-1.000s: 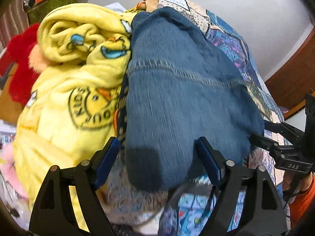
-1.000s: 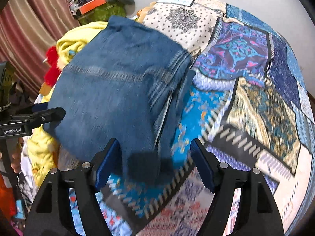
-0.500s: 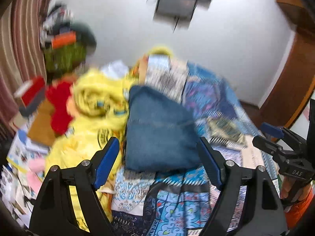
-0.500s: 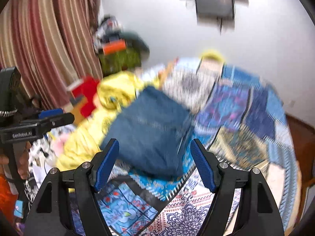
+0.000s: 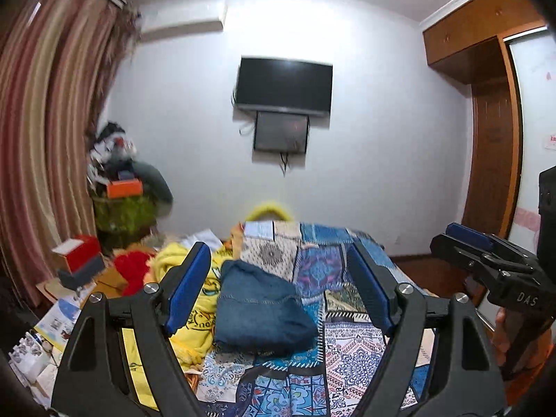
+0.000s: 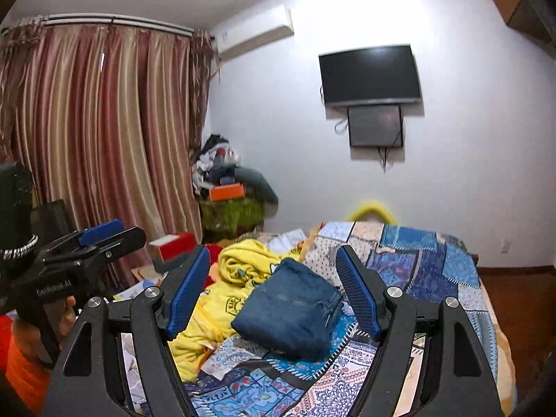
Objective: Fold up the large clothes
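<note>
Folded blue jeans (image 5: 260, 309) lie in a compact bundle on the patchwork bedspread (image 5: 347, 340); they also show in the right wrist view (image 6: 292, 312). My left gripper (image 5: 278, 288) is open and empty, held well back from and above the jeans. My right gripper (image 6: 272, 292) is open and empty, also pulled back. The right gripper shows at the right edge of the left wrist view (image 5: 486, 253), and the left gripper at the left of the right wrist view (image 6: 100, 236).
A yellow blanket (image 6: 222, 299) is heaped left of the jeans, with a red plush (image 5: 132, 271) and boxes beyond. Striped curtains (image 6: 104, 139), a wall TV (image 5: 283, 85), a cluttered corner pile (image 6: 229, 191) and a wooden wardrobe (image 5: 486, 139) surround the bed.
Both grippers pulled back and up from close over the jeans. The view has widened from the denim to the whole room. The jeans stay folded on the bed.
</note>
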